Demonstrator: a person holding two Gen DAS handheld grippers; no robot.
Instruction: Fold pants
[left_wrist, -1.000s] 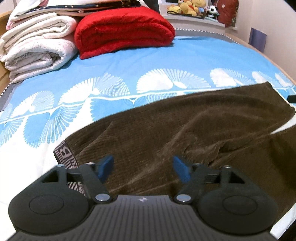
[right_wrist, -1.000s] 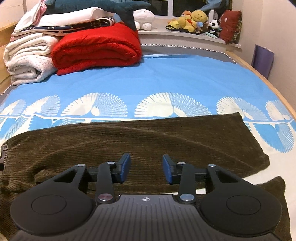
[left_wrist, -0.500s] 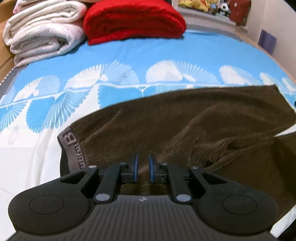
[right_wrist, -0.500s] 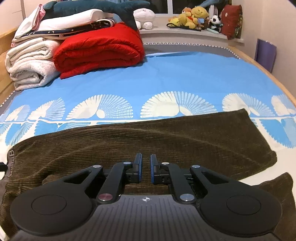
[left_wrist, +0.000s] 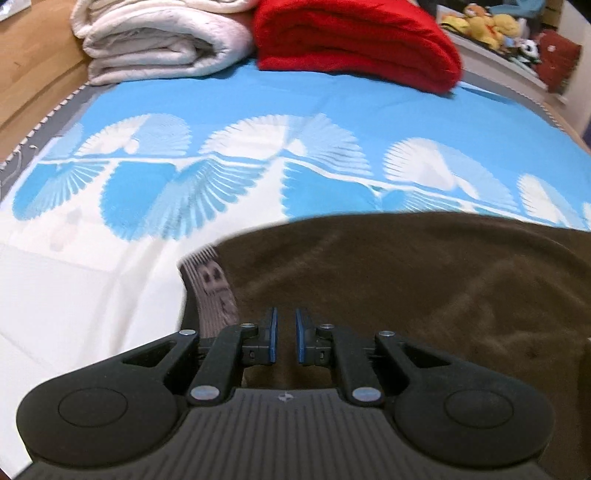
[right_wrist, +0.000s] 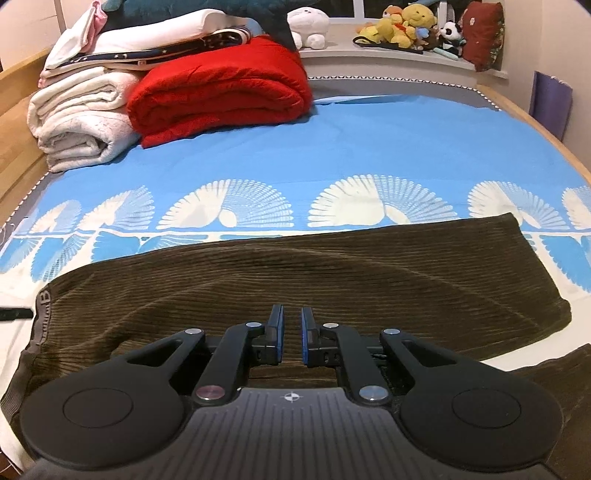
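Observation:
Dark brown corduroy pants lie flat across the blue and white bedsheet, with the grey lettered waistband at the left and the leg ends at the right. A second leg shows at the lower right. My right gripper hovers over the middle of the pants, shut to a thin slit. My left gripper is shut the same way, just right of the waistband, over the blurred brown cloth. I see no fold of cloth lifted between either pair of pads.
A folded red blanket and rolled white blankets are stacked at the head of the bed. Plush toys line the window ledge behind. A wooden bed rim runs along the left side.
Both grippers went from open to shut. The left one then slid left across the pants until it was beside the waistband. The right gripper barely moved.

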